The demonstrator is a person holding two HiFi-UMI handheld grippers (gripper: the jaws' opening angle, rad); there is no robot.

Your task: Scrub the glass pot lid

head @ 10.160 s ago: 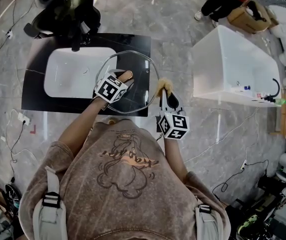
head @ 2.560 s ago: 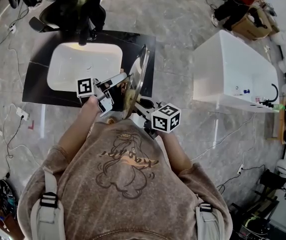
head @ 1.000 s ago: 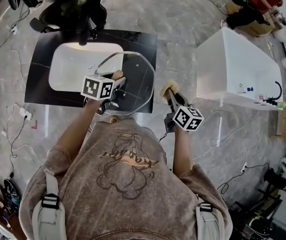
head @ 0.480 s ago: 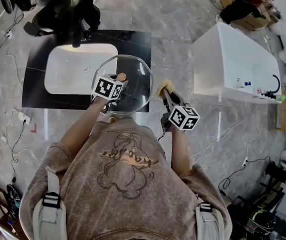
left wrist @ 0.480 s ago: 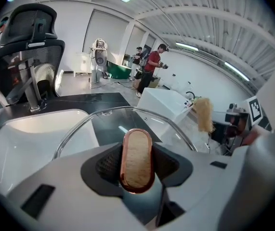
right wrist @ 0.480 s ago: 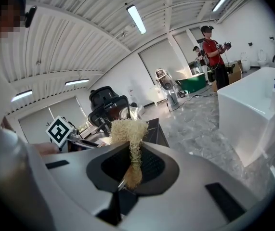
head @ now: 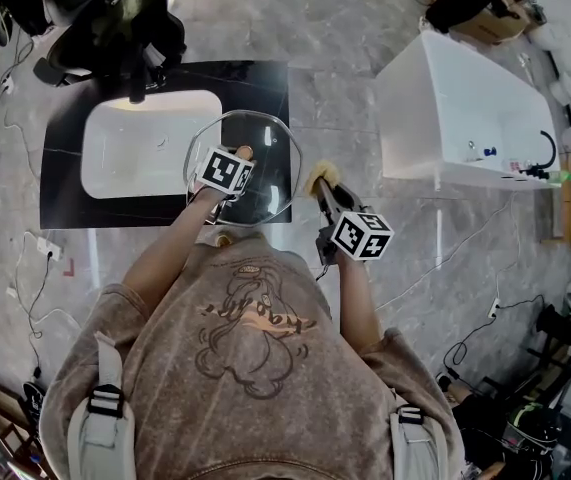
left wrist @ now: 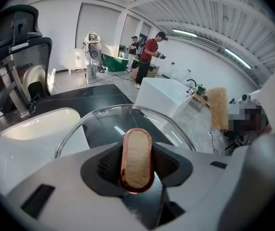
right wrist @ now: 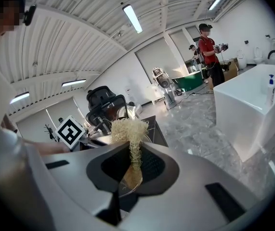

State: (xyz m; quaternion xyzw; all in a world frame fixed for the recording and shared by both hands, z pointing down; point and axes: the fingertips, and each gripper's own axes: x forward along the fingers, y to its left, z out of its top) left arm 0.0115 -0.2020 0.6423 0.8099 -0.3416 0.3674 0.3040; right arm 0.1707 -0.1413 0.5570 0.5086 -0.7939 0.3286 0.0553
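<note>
The glass pot lid hangs roughly level over the black counter's right end, beside the sink. My left gripper is shut on its wooden, copper-rimmed knob, and the clear dome spreads out beyond the jaws. My right gripper is shut on a straw-coloured loofah scrubber, held just off the lid's right rim without touching it. In the right gripper view the loofah sticks up from between the jaws, pinched near its lower end.
A white basin is set in the black counter. A faucet and a black office chair stand behind it. A white bathtub stands to the right. Cables lie on the marble floor. People stand far off.
A few seconds ago the lid stood on edge with the loofah against it; it now lies level. Over the last second both grips held and the loofah drifted slightly nearer the rim.
</note>
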